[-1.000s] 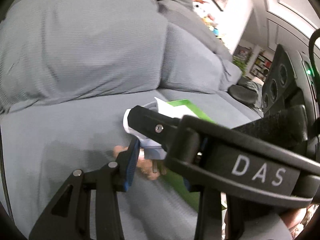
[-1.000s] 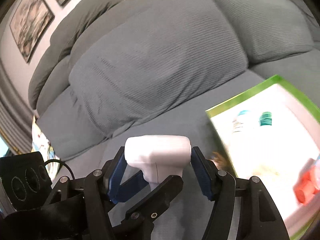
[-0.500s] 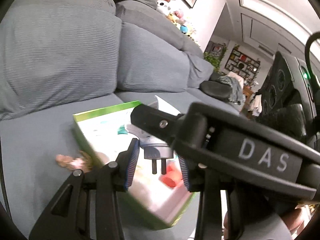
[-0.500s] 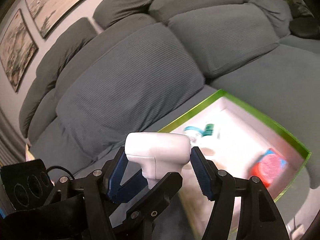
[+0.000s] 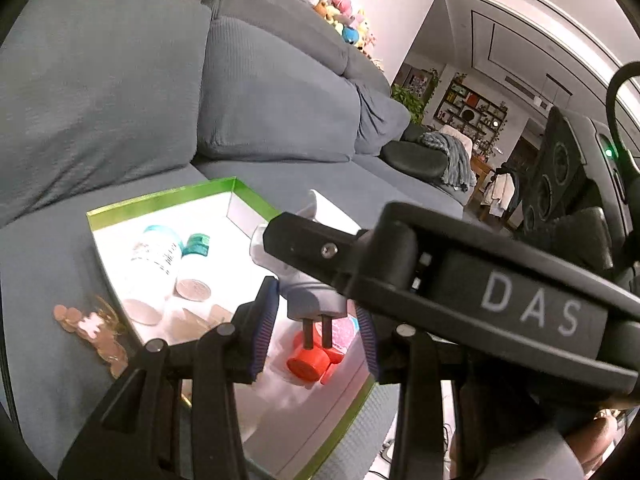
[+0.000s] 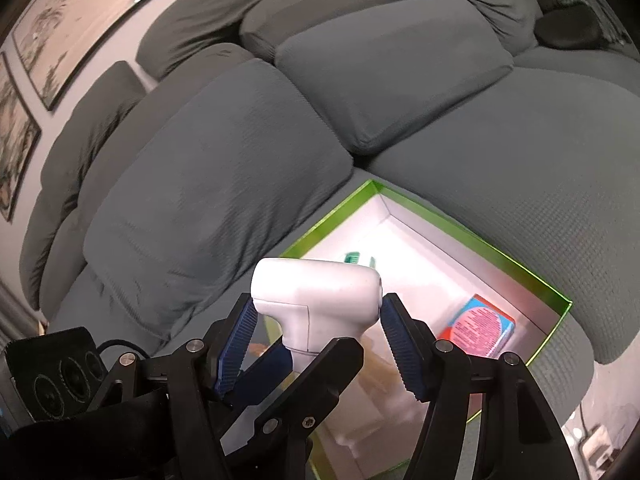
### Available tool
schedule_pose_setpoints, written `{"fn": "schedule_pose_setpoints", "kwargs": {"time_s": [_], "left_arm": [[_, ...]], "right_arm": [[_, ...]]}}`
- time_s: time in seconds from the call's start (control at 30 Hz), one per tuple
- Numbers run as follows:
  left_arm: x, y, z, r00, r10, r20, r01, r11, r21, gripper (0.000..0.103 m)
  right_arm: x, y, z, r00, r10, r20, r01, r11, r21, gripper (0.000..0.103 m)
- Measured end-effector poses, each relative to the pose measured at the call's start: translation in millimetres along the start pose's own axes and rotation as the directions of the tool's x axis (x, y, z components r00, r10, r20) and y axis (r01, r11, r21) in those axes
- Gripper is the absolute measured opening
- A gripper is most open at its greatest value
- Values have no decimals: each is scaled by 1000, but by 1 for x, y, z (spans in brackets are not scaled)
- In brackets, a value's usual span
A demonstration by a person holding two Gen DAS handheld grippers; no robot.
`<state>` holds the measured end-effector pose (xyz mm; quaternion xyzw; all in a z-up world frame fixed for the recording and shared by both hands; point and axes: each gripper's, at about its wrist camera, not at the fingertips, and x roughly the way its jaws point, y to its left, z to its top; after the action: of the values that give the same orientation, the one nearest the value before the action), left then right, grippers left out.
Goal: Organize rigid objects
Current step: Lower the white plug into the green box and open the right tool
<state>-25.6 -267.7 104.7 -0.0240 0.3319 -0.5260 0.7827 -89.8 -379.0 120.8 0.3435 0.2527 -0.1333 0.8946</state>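
Observation:
A white plug adapter [image 6: 316, 292] sits between the blue pads of my right gripper [image 6: 316, 340], which is shut on it above the near end of a green-edged white box [image 6: 472, 240]. In the left wrist view the adapter [image 5: 308, 300] hangs with two dark prongs down, between my left gripper's pads [image 5: 264, 320]; the left gripper [image 5: 316, 332] does not clearly press it. The box [image 5: 160, 202] holds a white bottle with teal cap [image 5: 160, 256], coins [image 5: 194, 290], a red-capped item [image 5: 306, 364] and a pink-blue carton [image 6: 478, 326].
The box lies on a grey sofa seat [image 5: 48, 280] with large back cushions [image 6: 224, 184]. A small pile of copper coins and a trinket [image 5: 92, 328] lies on the seat left of the box. Black camera hardware [image 5: 560, 184] stands at the right.
Both grippers have swung with the adapter from over the bare seat to over the box; the box's contents have come into full view under the adapter.

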Motion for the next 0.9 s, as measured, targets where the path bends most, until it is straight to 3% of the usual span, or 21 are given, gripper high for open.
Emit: {"fn": "schedule_pose_setpoints", "kwargs": {"time_s": [0.3, 0.5, 0.6, 0.7, 0.77, 0.9], "left_arm": [[14, 3, -12, 998, -53, -31, 51, 996, -71, 36], [22, 4, -18, 997, -43, -71, 35, 994, -107, 36], [22, 4, -17, 995, 23, -96, -32, 994, -101, 47], [7, 2, -14, 995, 75, -62, -79, 994, -69, 57], [-4, 3, -11, 993, 115, -31, -117, 992, -54, 79], [-22, 12, -8, 988, 157, -3, -157, 985, -72, 85]], "right_arm": [[8, -17, 0, 997, -64, -34, 65, 997, 29, 67], [12, -28, 1, 994, -92, -55, 95, 993, 66, 67], [13, -28, 0, 993, -102, -52, 106, 991, 76, 68], [13, -24, 1, 990, -135, -37, 137, 989, 54, 71], [10, -21, 2, 988, -155, -12, 155, 987, 44, 76], [3, -15, 4, 988, -153, 31, 153, 988, 15, 83]]}}
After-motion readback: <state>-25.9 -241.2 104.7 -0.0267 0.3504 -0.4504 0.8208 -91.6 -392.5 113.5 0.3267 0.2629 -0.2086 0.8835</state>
